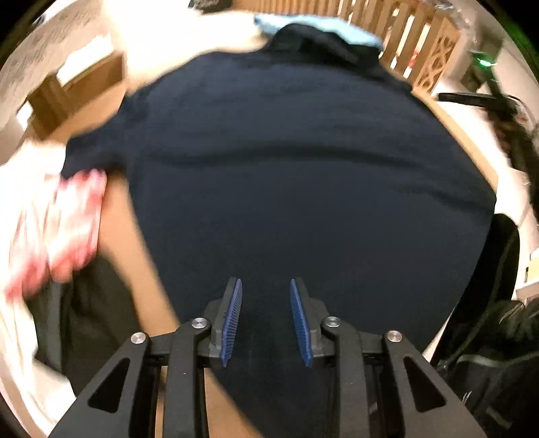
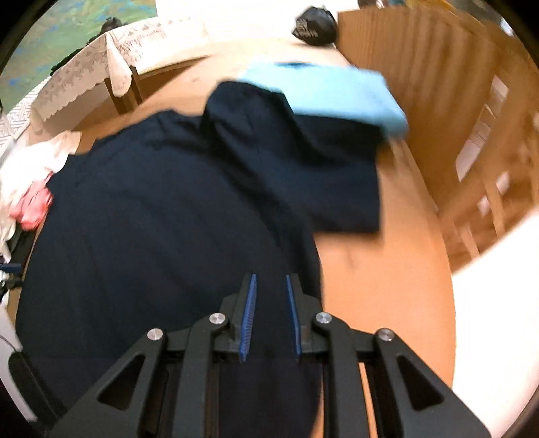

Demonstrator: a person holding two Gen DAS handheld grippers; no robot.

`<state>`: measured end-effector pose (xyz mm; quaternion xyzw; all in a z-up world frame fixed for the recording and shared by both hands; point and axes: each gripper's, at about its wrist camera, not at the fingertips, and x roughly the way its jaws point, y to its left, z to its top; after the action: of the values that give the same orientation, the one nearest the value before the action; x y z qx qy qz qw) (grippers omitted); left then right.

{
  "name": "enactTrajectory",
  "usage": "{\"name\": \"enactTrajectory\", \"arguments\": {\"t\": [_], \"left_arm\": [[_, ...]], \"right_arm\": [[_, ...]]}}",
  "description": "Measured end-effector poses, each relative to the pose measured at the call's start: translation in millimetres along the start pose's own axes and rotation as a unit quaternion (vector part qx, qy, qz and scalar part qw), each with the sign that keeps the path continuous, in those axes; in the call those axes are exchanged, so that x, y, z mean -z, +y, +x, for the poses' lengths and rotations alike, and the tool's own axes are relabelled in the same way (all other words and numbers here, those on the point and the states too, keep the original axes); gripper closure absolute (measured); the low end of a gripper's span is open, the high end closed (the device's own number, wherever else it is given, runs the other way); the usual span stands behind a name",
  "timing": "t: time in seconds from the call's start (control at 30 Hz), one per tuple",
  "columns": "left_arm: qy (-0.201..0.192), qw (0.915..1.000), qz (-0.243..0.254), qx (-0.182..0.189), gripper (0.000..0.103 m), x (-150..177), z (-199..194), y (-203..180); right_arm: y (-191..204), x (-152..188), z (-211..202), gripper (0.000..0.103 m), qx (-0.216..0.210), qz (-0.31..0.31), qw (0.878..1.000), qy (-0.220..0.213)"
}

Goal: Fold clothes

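Note:
A large dark navy garment [image 1: 286,175] lies spread flat on the wooden table [image 1: 124,219]; it also fills the right wrist view [image 2: 145,229]. My left gripper [image 1: 266,289] is open above the garment's near hem, left of centre. My right gripper [image 2: 269,286] is open above the garment's near right edge. A folded dark garment [image 2: 303,168] lies at the far right with a light blue folded cloth [image 2: 333,91] behind it. Both views are motion-blurred.
A white and pink striped cloth pile [image 1: 67,229] sits at the table's left edge, also in the right wrist view [image 2: 30,188]. A wooden slatted screen [image 2: 454,118] stands along the right. A lace-covered table [image 2: 87,70] is beyond. A black bag [image 2: 315,25] lies far back.

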<state>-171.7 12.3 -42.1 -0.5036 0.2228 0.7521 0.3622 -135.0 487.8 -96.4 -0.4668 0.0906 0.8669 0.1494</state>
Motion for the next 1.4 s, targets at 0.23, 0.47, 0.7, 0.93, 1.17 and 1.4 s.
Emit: {"name": "enactTrajectory", "arguments": {"t": [0.23,0.47,0.7,0.93,1.17,1.4], "left_arm": [[0.013,0.9996,0.023,0.010,0.074,1,19,14],[0.027,0.9985,0.042,0.021,0.070,6,38,30],[0.057,0.9970,0.042,0.031,0.068,0,41,49],[-0.015,0.9985,0.053,-0.002,0.065,-80,38,82],[0.030,0.9974,0.064,-0.009,0.064,-102,91,77],[0.031,0.9979,0.057,0.003,0.059,-85,84,79]], "right_arm": [[4,-73,82,0.085,-0.021,0.014,0.999,0.025],[-11,-97,103,0.062,0.027,0.019,0.999,0.043],[10,-106,62,0.062,0.009,0.006,1.000,0.012],[14,-128,48,0.062,-0.007,-0.001,1.000,-0.025],[-70,-123,62,0.062,0.064,0.099,0.993,-0.012],[-94,-121,78,0.062,0.052,0.127,0.991,0.005]]}}
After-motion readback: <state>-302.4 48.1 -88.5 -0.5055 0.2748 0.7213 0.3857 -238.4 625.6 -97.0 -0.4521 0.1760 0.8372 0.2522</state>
